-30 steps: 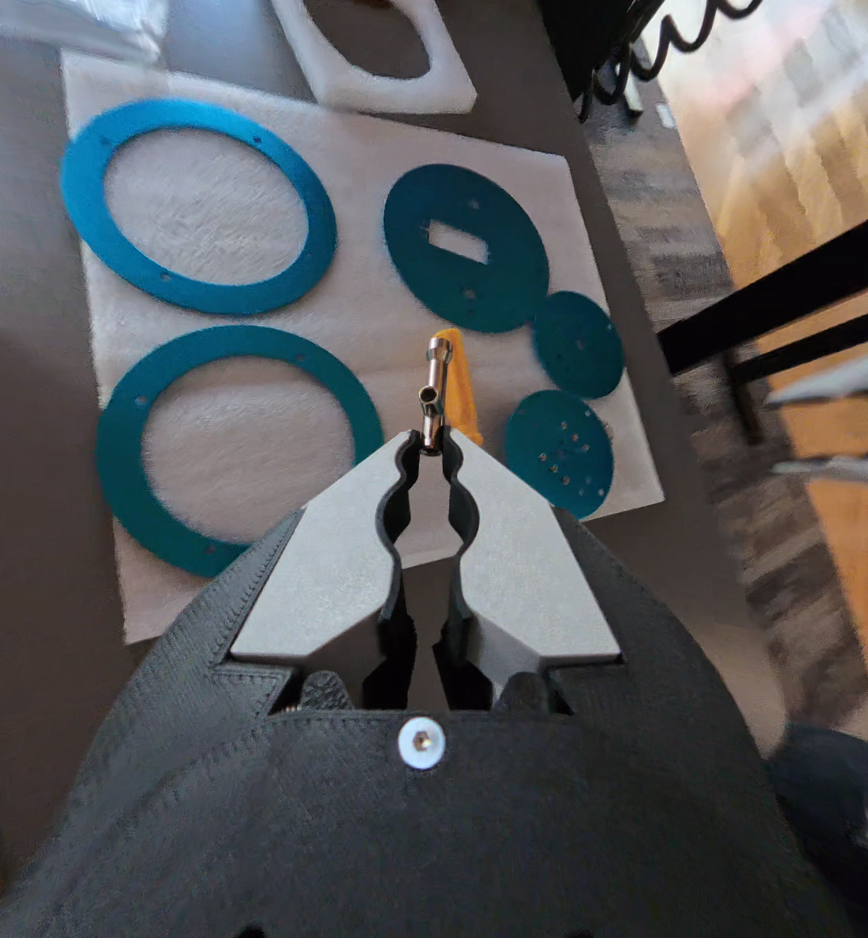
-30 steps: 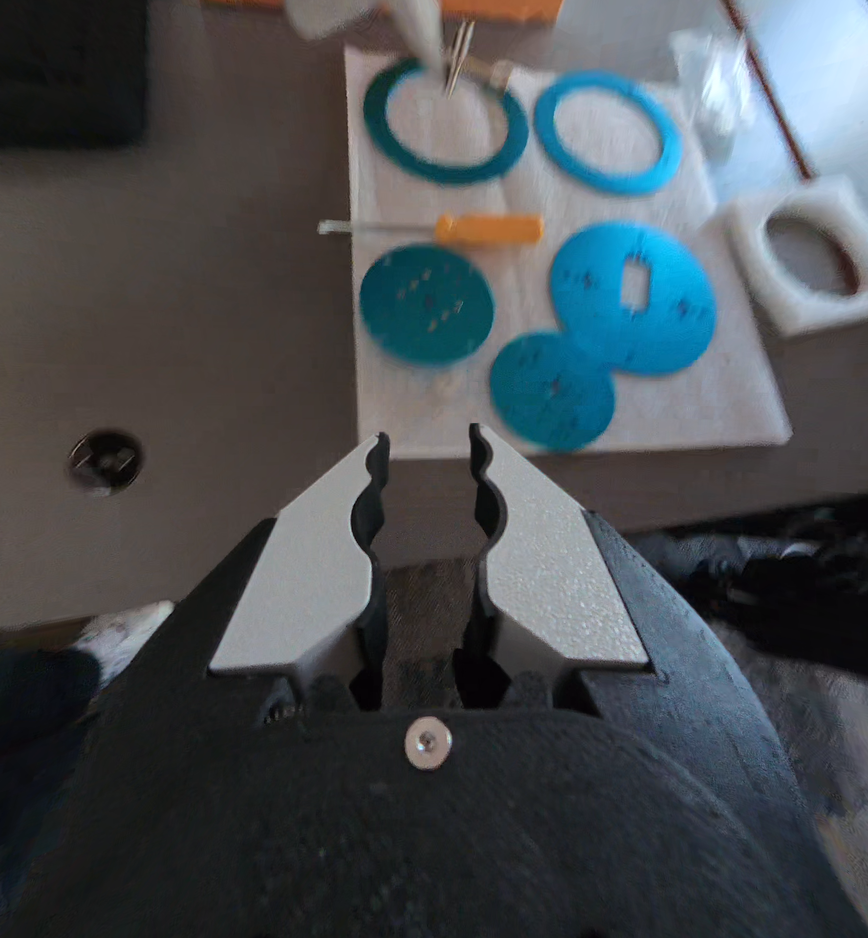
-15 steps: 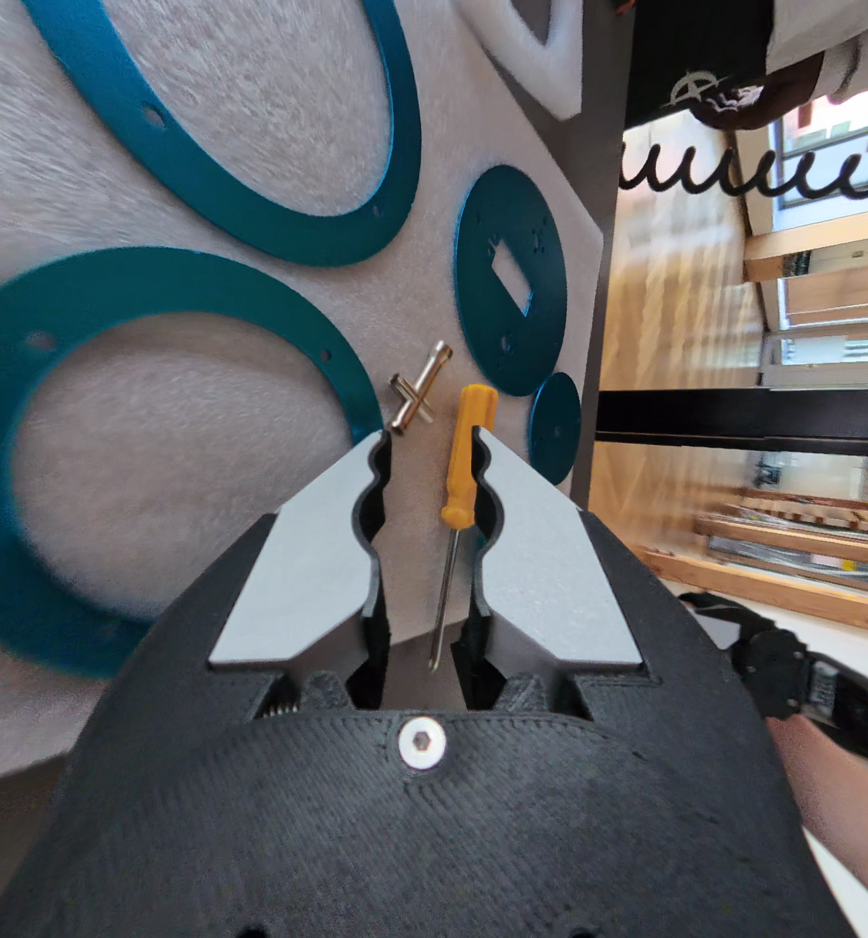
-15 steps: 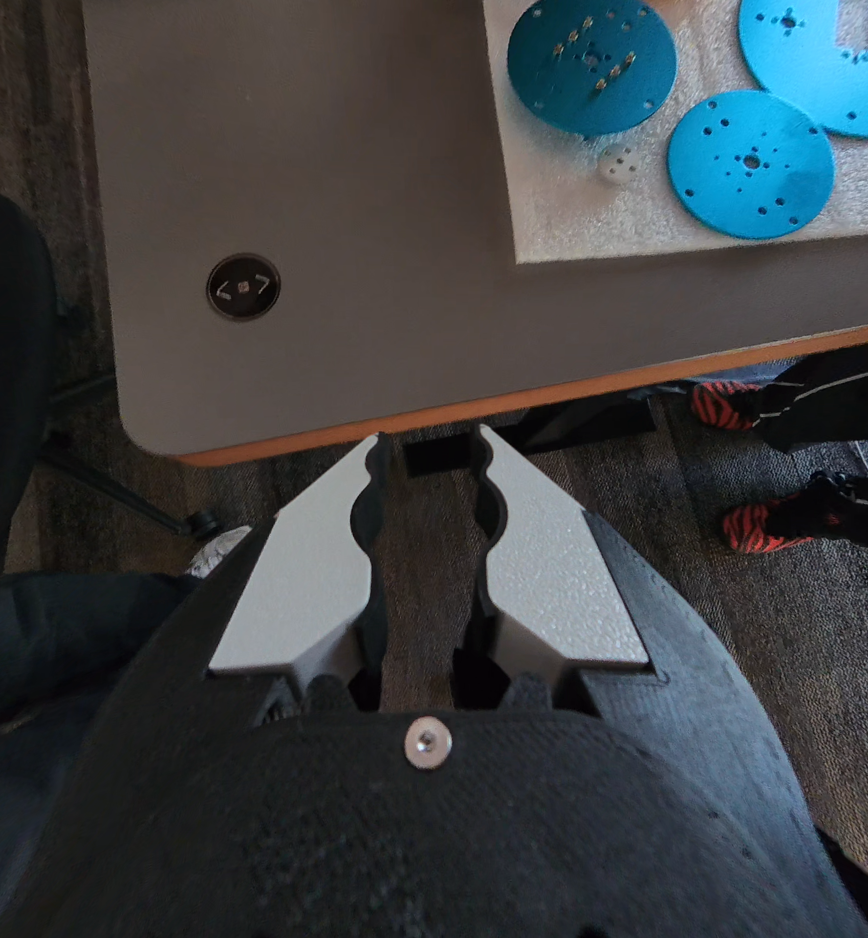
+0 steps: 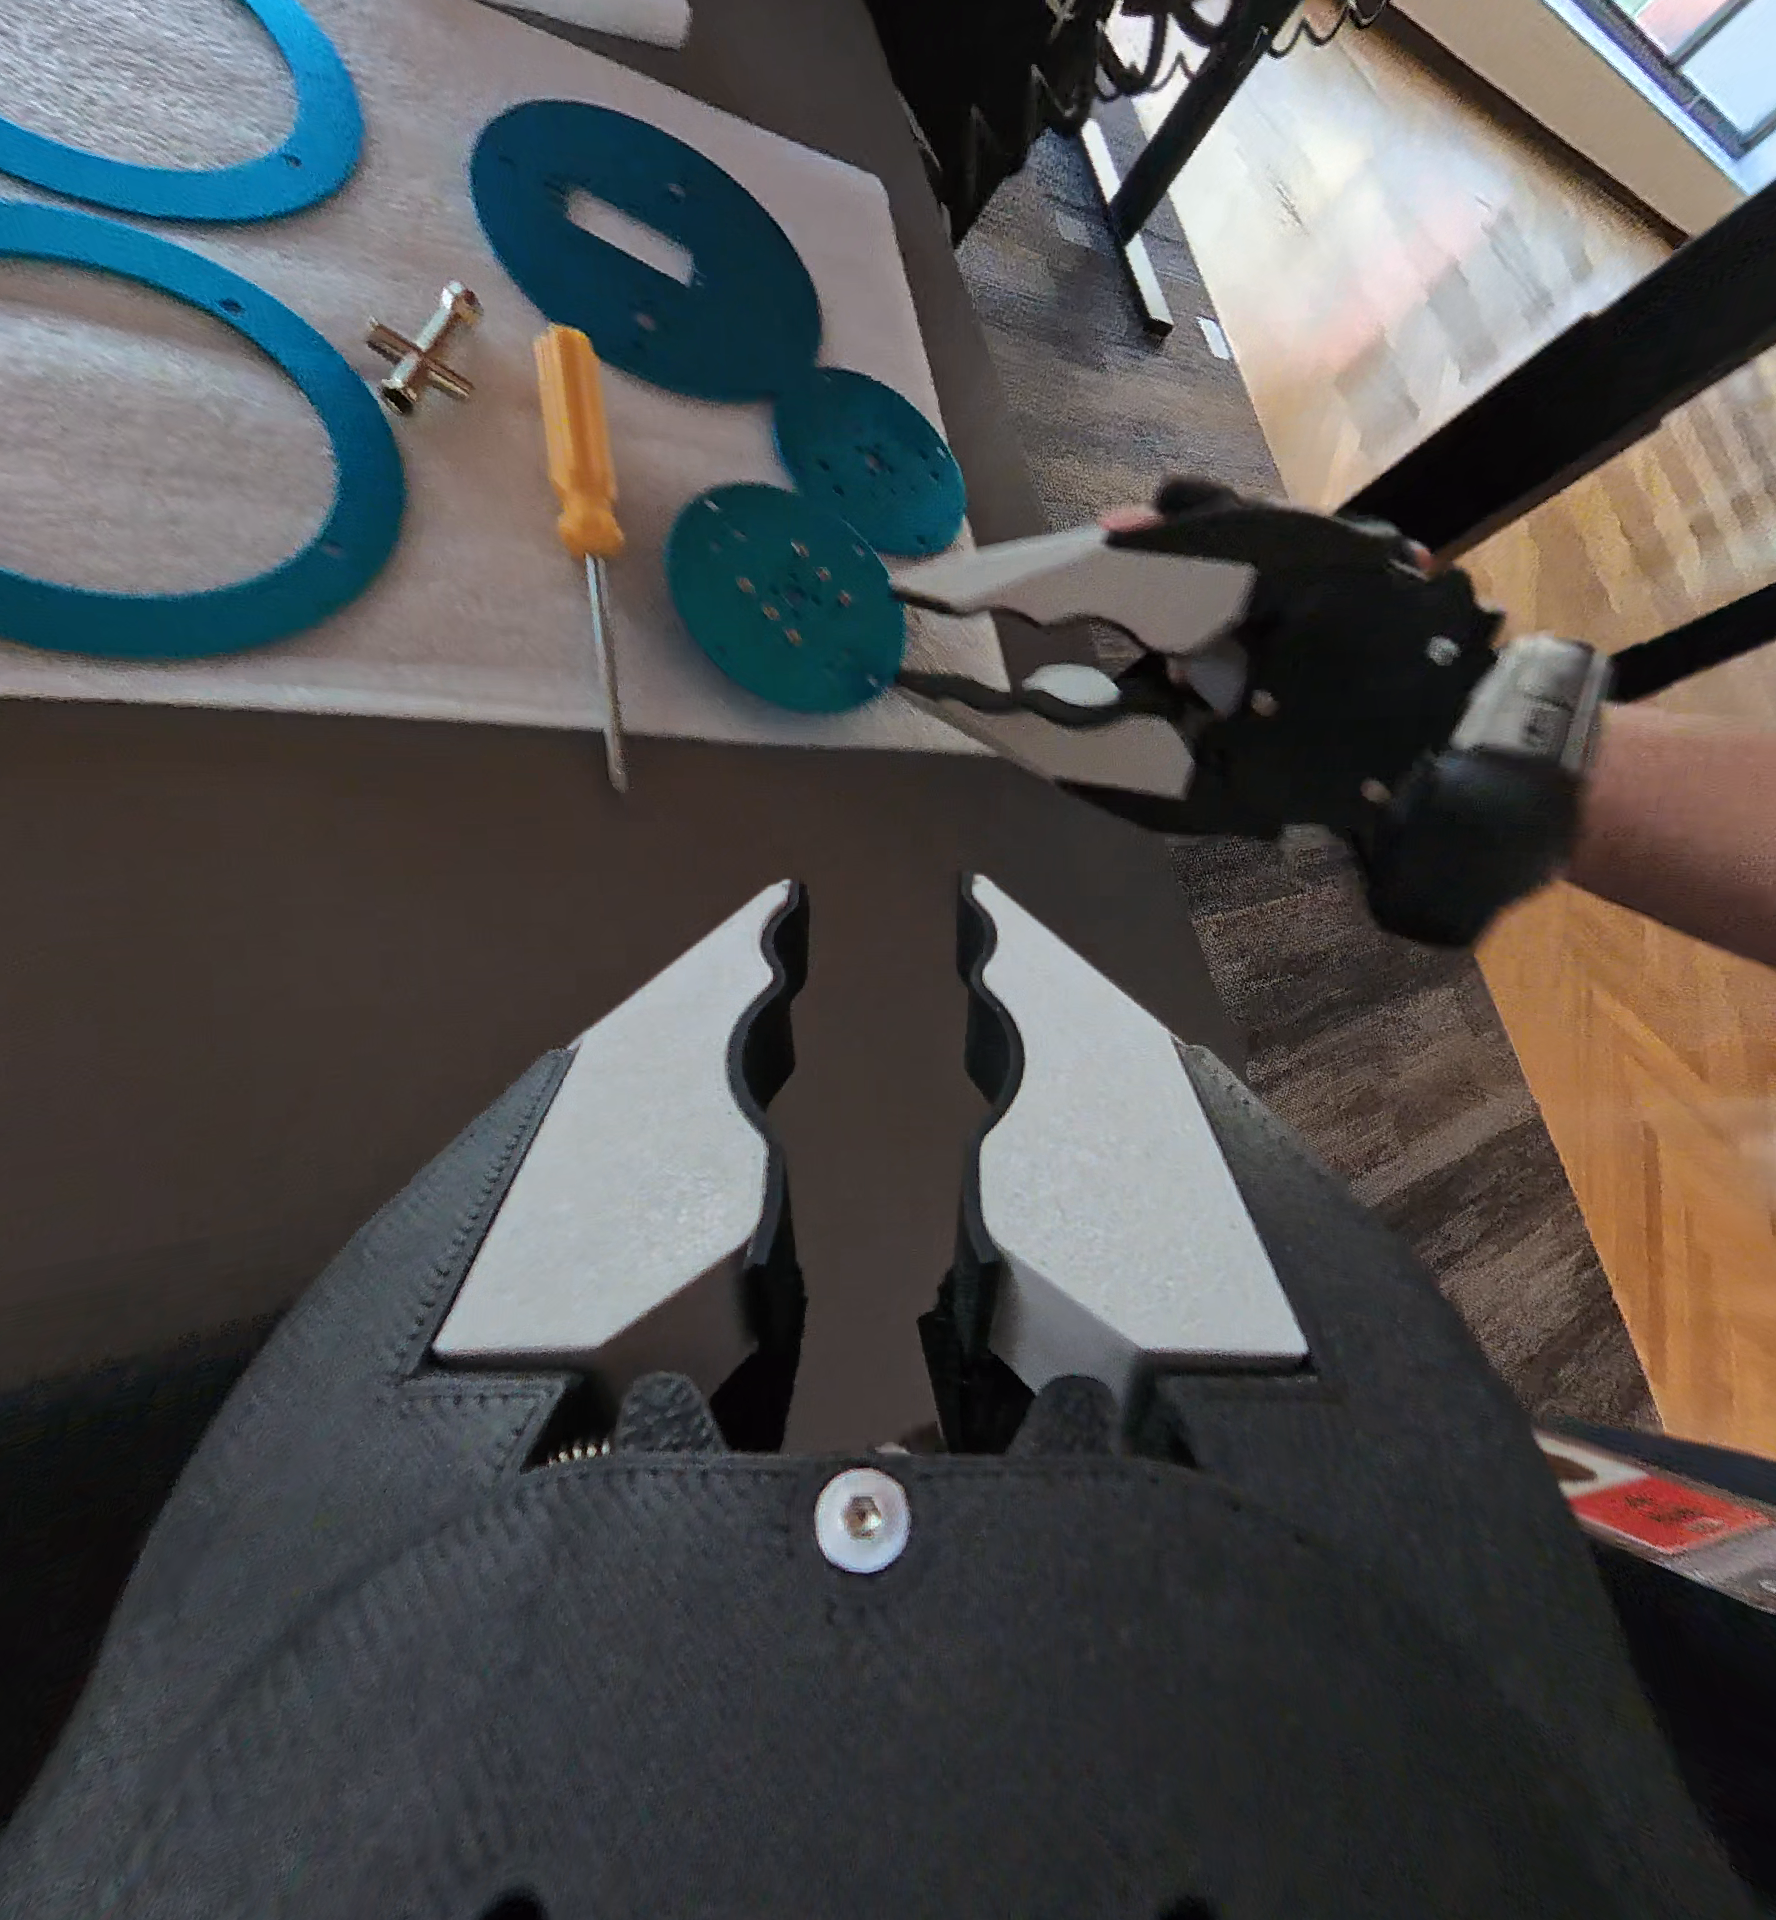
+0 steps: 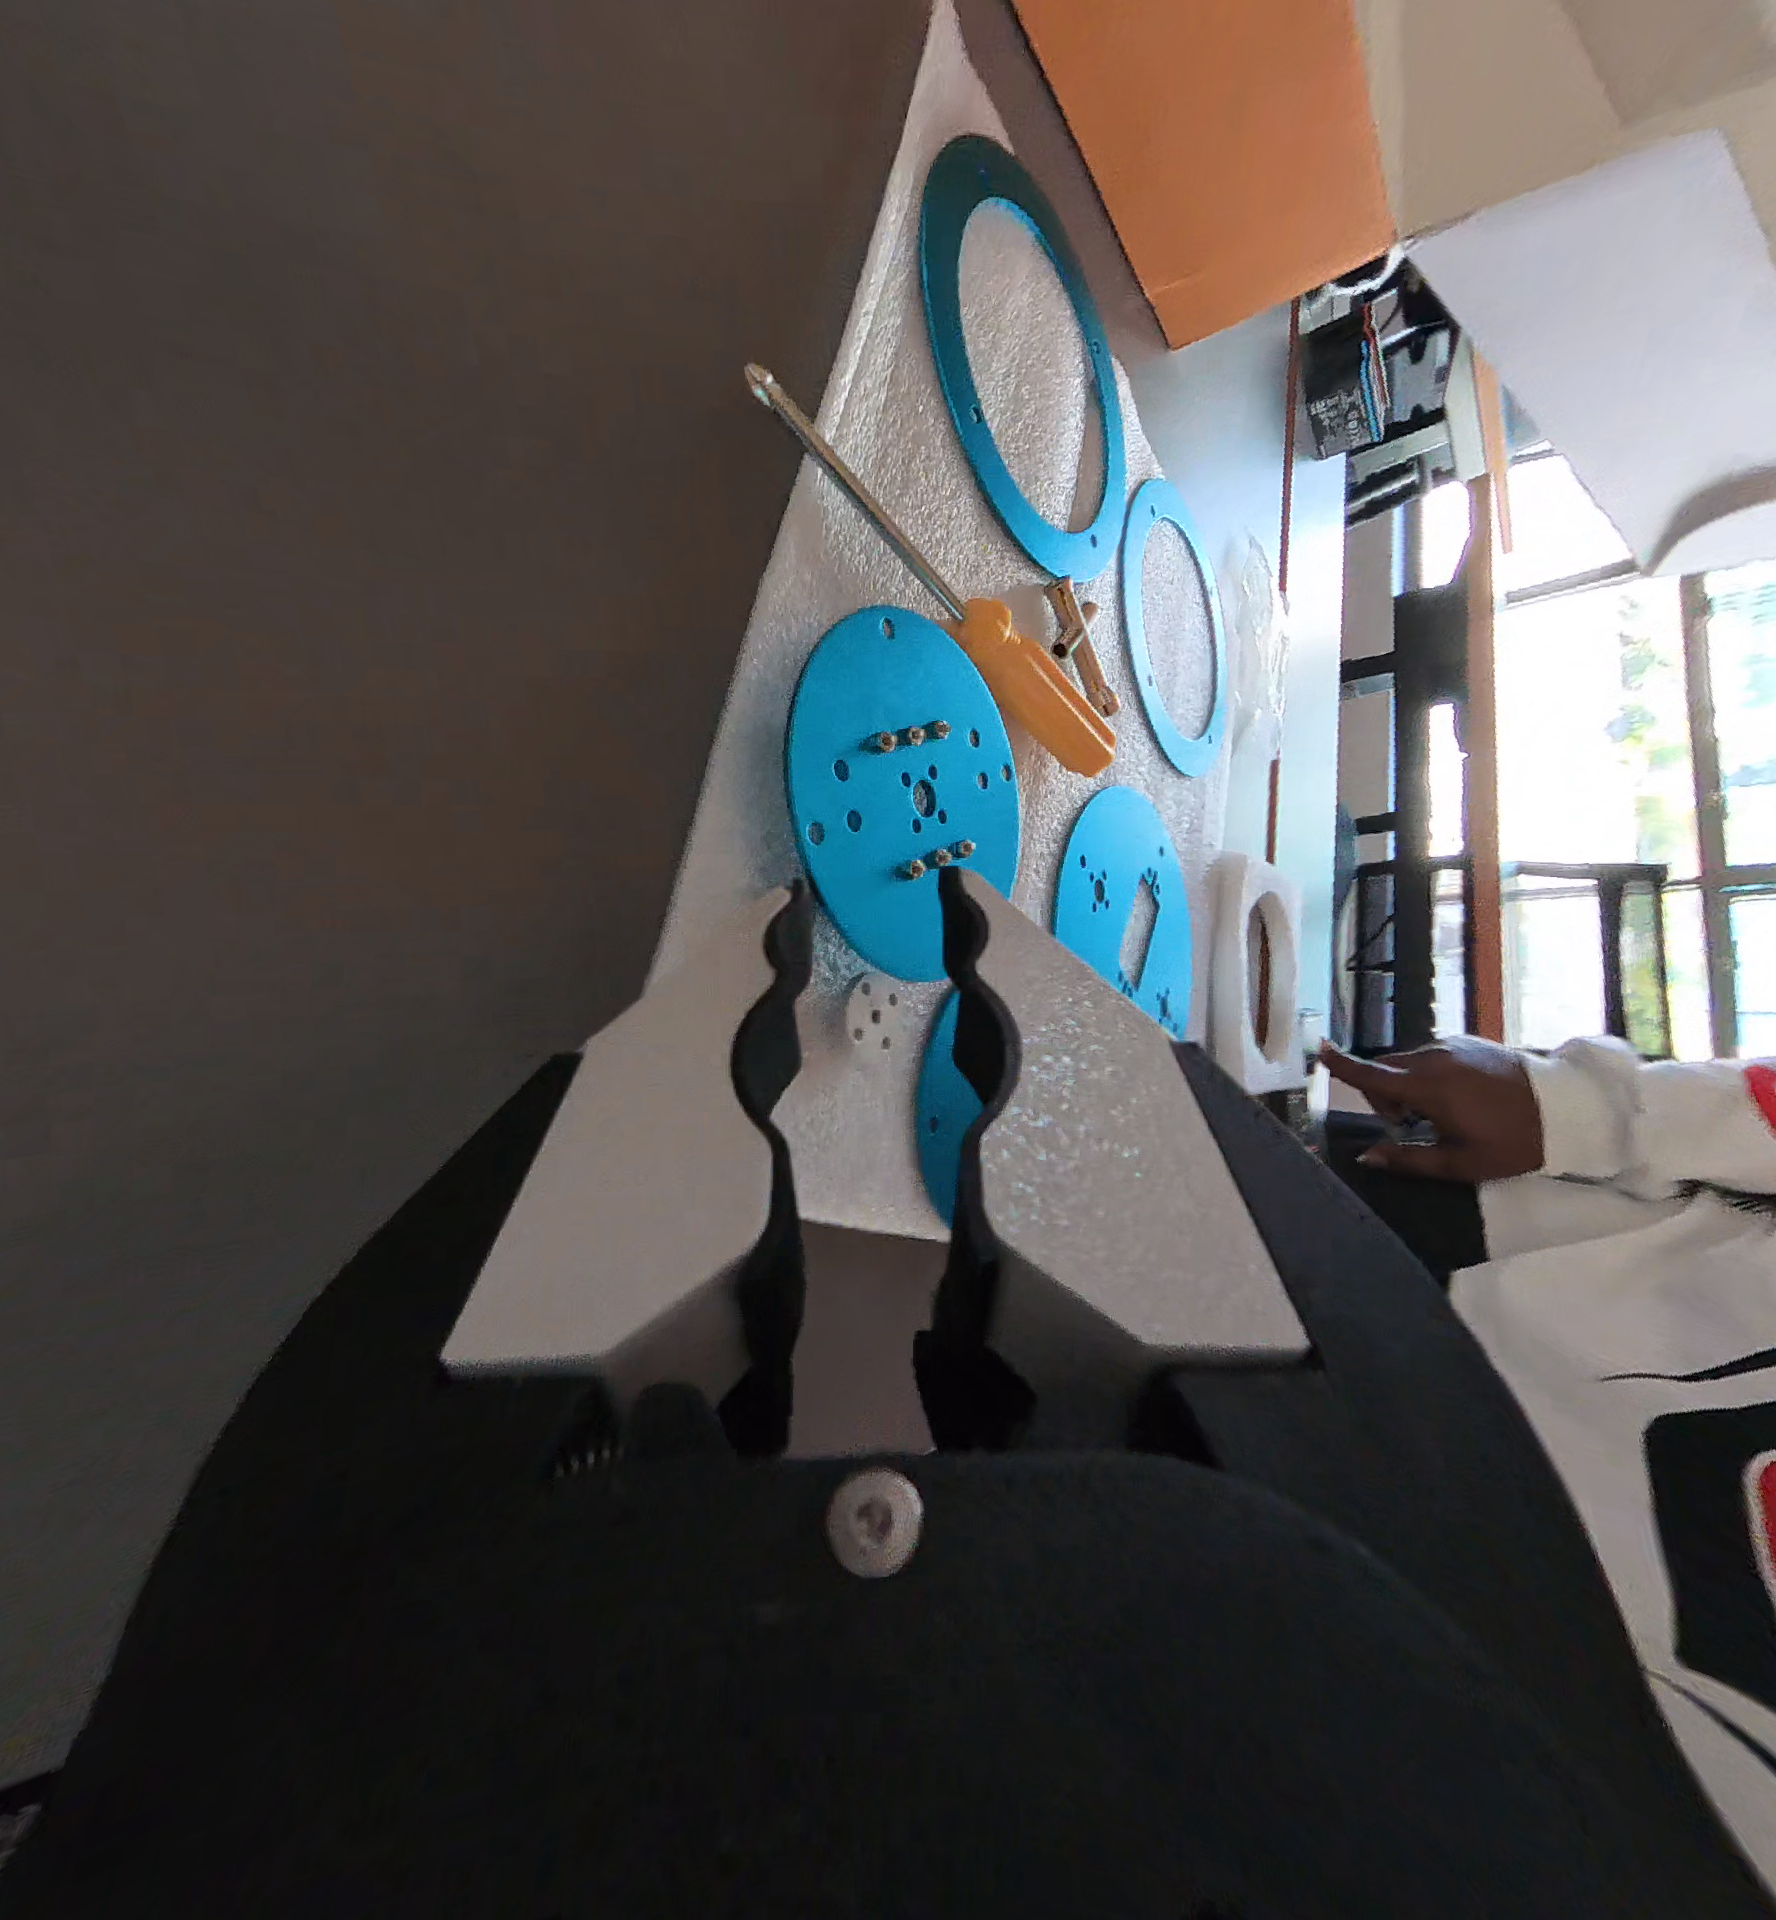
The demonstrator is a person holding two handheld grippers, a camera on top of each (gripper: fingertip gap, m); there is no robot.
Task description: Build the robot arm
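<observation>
ok so the big change is on your left side: a second ago the left gripper (image 5: 882,894) is pinching that little metal cross wrench (image 5: 422,353), and now it isn't. the wrench lies loose on the white foam sheet (image 5: 468,634), between the big blue ring (image 5: 370,468) and the orange-handled screwdriver (image 5: 577,447), apart from both as far as you can see. your left fingers are spread with nothing between them, and they've backed off over the bare brown table (image 5: 292,935), well apart from the foam.

your right gripper (image 6: 868,894) has moved the other way. half a second ago it's out past the table edge over the carpet; now it's right up at the near edge of the foam. its fingers are spread too, holding nothing, with the tips at the rim of the blue disc with brass studs (image 6: 894,790). can't tell if either tip actually touches the disc. a small white holed piece (image 6: 876,1013) sits on the foam in the gap between the fingers, not gripped.
</observation>
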